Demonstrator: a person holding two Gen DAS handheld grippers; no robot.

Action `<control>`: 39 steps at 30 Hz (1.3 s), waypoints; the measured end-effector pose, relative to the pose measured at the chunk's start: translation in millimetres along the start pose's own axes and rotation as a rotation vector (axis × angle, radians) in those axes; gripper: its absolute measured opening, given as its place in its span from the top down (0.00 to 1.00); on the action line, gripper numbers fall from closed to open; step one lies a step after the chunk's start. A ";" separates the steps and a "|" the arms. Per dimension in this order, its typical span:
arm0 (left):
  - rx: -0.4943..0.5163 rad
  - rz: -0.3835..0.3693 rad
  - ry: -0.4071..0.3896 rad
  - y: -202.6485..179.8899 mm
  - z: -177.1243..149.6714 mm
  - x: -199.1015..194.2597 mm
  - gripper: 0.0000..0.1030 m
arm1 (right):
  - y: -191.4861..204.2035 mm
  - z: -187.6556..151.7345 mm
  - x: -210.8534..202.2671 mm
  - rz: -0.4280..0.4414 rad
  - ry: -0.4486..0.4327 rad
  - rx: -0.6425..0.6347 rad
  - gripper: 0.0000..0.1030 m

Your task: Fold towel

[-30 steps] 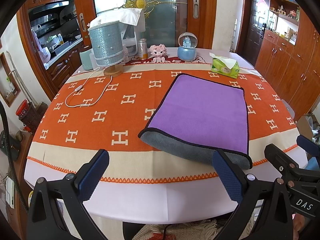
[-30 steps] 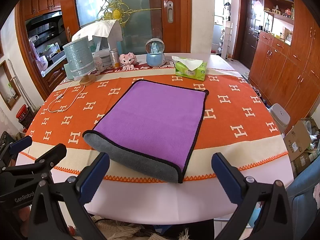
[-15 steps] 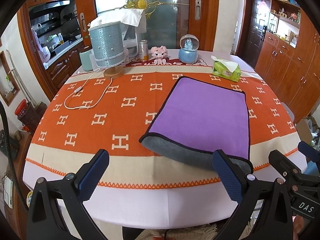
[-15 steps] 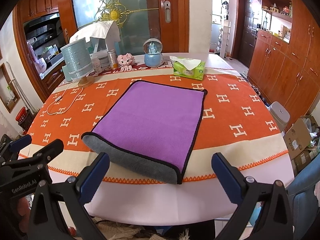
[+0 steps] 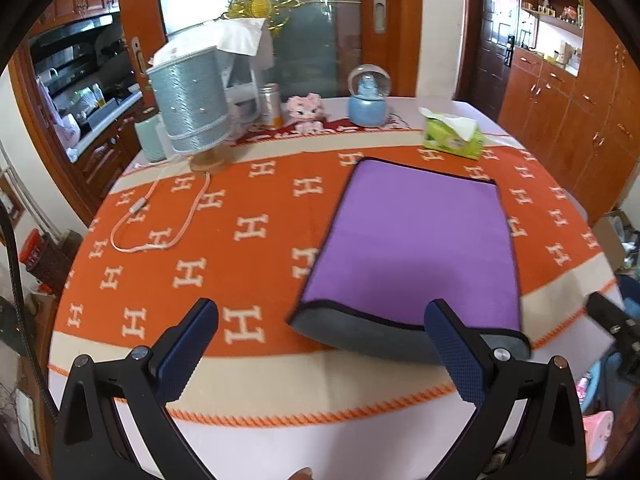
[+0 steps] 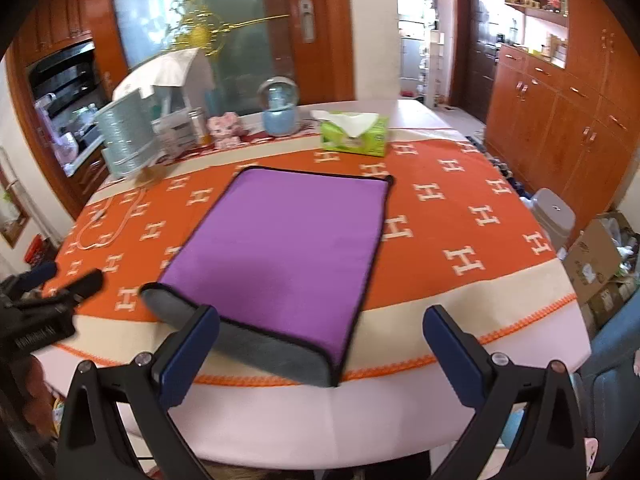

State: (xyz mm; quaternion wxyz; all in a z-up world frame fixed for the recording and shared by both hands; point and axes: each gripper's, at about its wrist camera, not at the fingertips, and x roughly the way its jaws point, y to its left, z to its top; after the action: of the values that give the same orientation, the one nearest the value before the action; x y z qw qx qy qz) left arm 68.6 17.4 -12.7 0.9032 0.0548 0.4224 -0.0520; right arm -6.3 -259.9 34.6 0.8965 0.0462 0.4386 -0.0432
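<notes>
The bench is big and round, with one orange cloth full of white H marks on top; its near edge is cut off by the two tools in both views.

One purple towel lies flat on the cloth, folded over once so its gray underside rolls out at the near end. That gray end is partly hidden behind one blue pad in each view.

Past the far end of the towel stand one green tissue box, one blue snow globe and one pink toy. One gray lamp stands far off to the towel's left, and one thin white cord loops from it. The right view is blurry, so these small things are hard to make out there.

The left tool has its two pads wide apart and holds nothing, above the bench edge by the towel's near end. The right tool is the same, pads wide apart and nothing between them.
</notes>
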 end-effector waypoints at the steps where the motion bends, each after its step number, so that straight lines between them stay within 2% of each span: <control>1: 0.006 0.008 0.003 3.9 1.8 4.7 0.01 | -4.5 -0.4 2.6 -0.020 -0.005 0.002 0.01; 7: 0.059 -0.023 0.050 20.6 5.3 36.2 0.01 | -24.3 -4.0 16.1 -0.052 -0.009 0.028 0.01; 12: 0.112 -0.053 0.032 24.7 2.9 54.8 0.02 | -32.9 -12.6 33.2 -0.004 0.009 0.044 0.01; 15: 0.156 -0.093 0.028 25.9 1.2 65.1 0.06 | -31.1 -23.1 43.8 0.004 0.024 0.015 0.03; 19: 0.235 -0.135 0.027 24.2 -0.8 78.2 0.19 | -23.5 -39.3 60.0 0.026 0.086 -0.045 0.15; 22: 0.265 -0.264 0.073 28.0 -1.8 92.1 0.20 | -18.6 -50.3 69.6 0.078 0.133 -0.069 0.21; 26: 0.284 -0.368 0.127 33.8 -2.6 110.2 0.33 | -13.8 -56.9 76.7 0.125 0.154 -0.088 0.28; 29: 0.308 -0.396 0.158 35.0 -5.0 122.4 0.44 | -12.5 -59.2 80.0 0.152 0.163 -0.096 0.30; 39: 0.398 -0.472 0.241 29.7 -9.7 139.1 0.59 | -22.3 -51.8 95.3 0.222 0.194 -0.064 0.46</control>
State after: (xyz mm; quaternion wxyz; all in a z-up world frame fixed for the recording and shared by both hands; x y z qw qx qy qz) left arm 154.2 41.6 -124.2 0.7814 0.1368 0.5086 -0.3346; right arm 8.9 -279.4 -73.4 0.8501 0.0698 0.5167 0.0748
